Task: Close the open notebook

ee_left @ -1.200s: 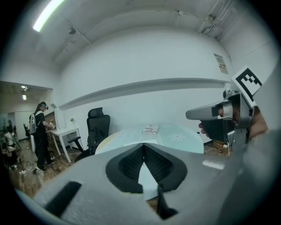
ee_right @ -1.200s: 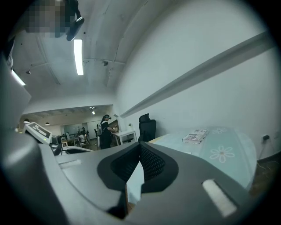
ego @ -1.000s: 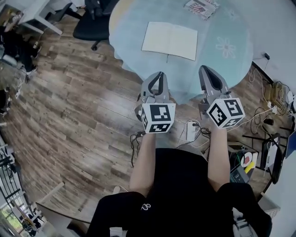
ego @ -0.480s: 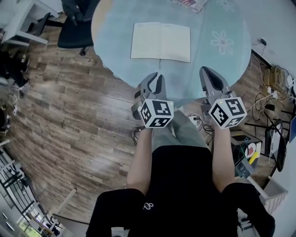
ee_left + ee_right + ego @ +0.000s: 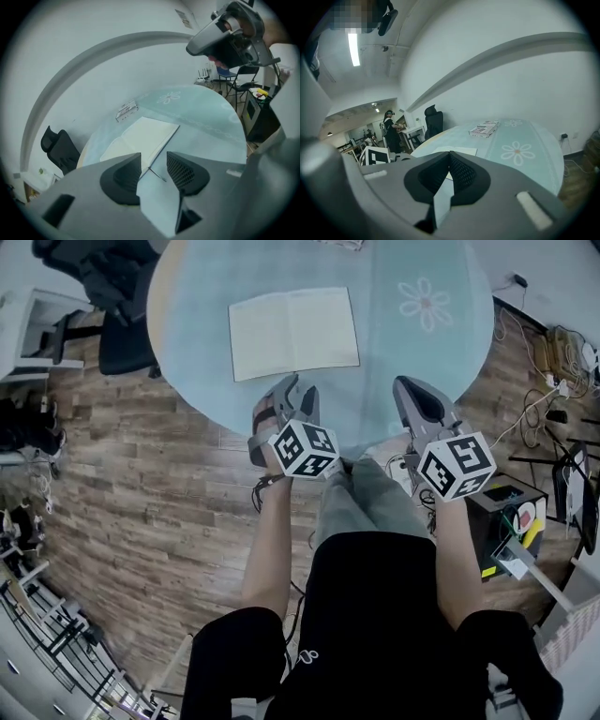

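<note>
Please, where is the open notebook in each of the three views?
Head view: notebook at upper centre, slightly left.
Left gripper view: notebook at centre, lying slantwise.
Right gripper view: notebook is a thin pale strip near the centre.
Shared landmark: the daisy print, visible in all three.

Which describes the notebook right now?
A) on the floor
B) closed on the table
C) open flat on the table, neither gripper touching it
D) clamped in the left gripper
C: the notebook lies open and flat on the table. The left gripper, opening with nothing in it, and the right gripper both hover short of it at the near edge.
</note>
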A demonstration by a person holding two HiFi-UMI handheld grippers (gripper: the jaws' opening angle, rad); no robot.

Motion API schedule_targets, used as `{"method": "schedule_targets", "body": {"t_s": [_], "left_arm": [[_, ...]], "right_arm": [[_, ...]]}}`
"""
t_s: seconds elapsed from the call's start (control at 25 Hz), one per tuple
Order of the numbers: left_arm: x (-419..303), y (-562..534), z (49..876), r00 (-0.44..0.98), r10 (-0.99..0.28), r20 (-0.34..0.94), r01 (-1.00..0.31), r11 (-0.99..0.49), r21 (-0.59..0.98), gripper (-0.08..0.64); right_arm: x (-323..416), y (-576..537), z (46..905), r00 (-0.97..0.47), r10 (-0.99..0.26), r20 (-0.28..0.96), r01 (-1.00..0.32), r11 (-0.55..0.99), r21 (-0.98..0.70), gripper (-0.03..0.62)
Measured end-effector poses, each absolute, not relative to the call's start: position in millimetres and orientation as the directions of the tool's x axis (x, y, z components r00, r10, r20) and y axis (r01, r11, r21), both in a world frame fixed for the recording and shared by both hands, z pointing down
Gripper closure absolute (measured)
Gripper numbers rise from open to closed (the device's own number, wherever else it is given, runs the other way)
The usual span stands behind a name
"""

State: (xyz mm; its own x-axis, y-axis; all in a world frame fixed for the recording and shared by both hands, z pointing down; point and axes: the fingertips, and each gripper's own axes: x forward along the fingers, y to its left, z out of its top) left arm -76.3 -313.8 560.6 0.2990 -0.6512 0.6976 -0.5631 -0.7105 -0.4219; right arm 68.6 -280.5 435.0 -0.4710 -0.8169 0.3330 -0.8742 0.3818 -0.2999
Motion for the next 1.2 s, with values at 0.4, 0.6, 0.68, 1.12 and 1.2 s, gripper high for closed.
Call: {"method": "schedule_targets", "body": {"t_s": [0.4, 0.6, 0.68, 1.12, 1.2], "left_arm": [[-60, -349, 595, 0.223, -0.609, 0.762, -0.374, -0.775, -0.510, 0.376], [-56, -355, 609, 0.182, -0.602, 0.778, -0.262, -0.792, -0.552, 0.374], [-53, -356, 612, 0.173, -0.601, 0.780, -0.232, -0.794, -0.561, 0.374], [-46, -354, 624, 0.094, -0.629, 0.772, -0.111, -0.777, -0.619, 0.432], [-46, -350, 626, 0.106, -0.634, 0.766, -0.142, -0.772, -0.619, 0.486]], "right_arm": [[102, -284, 452, -0.443, -0.822, 0.357, -0.885, 0.337, -0.322, 0.586], [115, -284, 460, -0.427, -0.825, 0.369, -0.891, 0.316, -0.325, 0.586], [119, -284, 462, -0.421, -0.826, 0.374, -0.894, 0.310, -0.323, 0.586], [122, -283, 466, -0.420, -0.820, 0.389, -0.896, 0.308, -0.319, 0.586], [119, -283, 467, -0.425, -0.816, 0.392, -0.895, 0.313, -0.318, 0.586]]}}
